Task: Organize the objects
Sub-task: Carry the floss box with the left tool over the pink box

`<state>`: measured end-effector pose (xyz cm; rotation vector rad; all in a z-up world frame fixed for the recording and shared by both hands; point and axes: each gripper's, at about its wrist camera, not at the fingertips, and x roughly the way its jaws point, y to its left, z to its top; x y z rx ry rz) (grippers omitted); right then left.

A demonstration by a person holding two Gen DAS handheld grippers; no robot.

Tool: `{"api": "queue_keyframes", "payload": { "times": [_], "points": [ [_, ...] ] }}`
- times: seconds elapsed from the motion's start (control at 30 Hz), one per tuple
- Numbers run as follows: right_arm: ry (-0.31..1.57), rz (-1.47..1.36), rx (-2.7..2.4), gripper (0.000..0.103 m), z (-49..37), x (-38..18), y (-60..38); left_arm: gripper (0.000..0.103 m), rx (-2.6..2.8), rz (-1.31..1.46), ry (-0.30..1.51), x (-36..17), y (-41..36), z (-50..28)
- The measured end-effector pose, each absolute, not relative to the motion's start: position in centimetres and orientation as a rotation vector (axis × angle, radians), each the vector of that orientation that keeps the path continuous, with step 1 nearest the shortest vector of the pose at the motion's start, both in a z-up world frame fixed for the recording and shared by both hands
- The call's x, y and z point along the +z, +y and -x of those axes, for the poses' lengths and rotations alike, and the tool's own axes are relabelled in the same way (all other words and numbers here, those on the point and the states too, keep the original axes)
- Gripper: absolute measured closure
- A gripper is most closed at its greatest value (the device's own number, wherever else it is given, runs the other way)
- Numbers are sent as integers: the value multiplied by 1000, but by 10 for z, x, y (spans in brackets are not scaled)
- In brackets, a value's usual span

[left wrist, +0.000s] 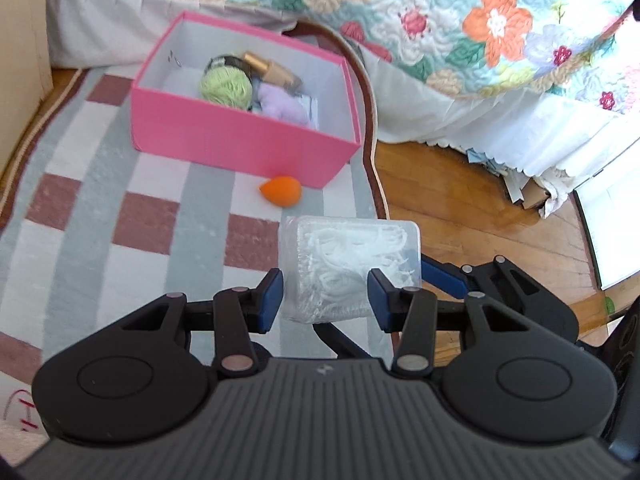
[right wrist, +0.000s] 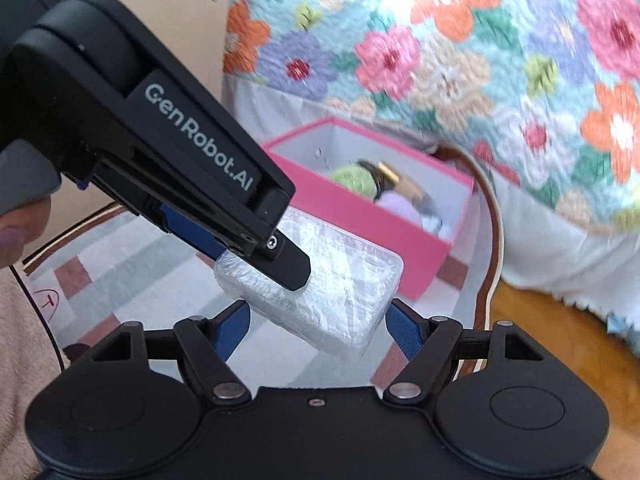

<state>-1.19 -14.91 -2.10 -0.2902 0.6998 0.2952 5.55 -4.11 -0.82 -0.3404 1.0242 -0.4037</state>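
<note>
room: bedroom floor, checked rug (left wrist: 120, 184) on wood boards, a flowery quilt (left wrist: 440, 20) hanging off the bed behind

thing in hand: clear plastic packet (left wrist: 352, 264) of white stringy stuff, up off the rug and held from two sides

left gripper (left wrist: 326, 294): fingers closed on the packet's narrow width, blue pads (left wrist: 270, 296) pressing both sides

right gripper (right wrist: 318, 322): fingers set wider, clamped across the packet's long way; the left one's finger crosses over the top in this view

box: pink box (left wrist: 240, 140), open top, sits ahead of both sets of fingertips, near the bed

what's in it: green yarn ball (left wrist: 226, 84), a gold tube (left wrist: 272, 70), something soft and lilac (left wrist: 280, 106), maybe more underneath, can't tell

stray bit: orange teardrop sponge (left wrist: 280, 190) on the rug just outside the box's front wall, between box and fingertips

how I'd do it: keep both grips level so the packet doesn't twist, carry it forward over the front wall, lower it into the free white corner on the left, then let go, right side first I guess. Watch the crinkly wrap, it looks slippery.
</note>
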Motion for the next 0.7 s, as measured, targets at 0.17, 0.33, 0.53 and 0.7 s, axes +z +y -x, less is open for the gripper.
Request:
{"api": "queue_keyframes", "payload": {
  "times": [0.17, 0.33, 0.53, 0.7],
  "points": [
    [672, 289, 315, 24, 9, 2, -136, 58, -398, 332, 995, 17, -26, -54],
    [631, 324, 318, 24, 1, 21, -124, 58, -404, 334, 961, 37, -13, -59],
    [593, 398, 312, 24, -15, 37, -110, 58, -412, 345, 934, 50, -1, -78],
    [604, 372, 323, 24, -39, 45, -106, 58, -411, 351, 920, 53, 10, -103]
  ]
}}
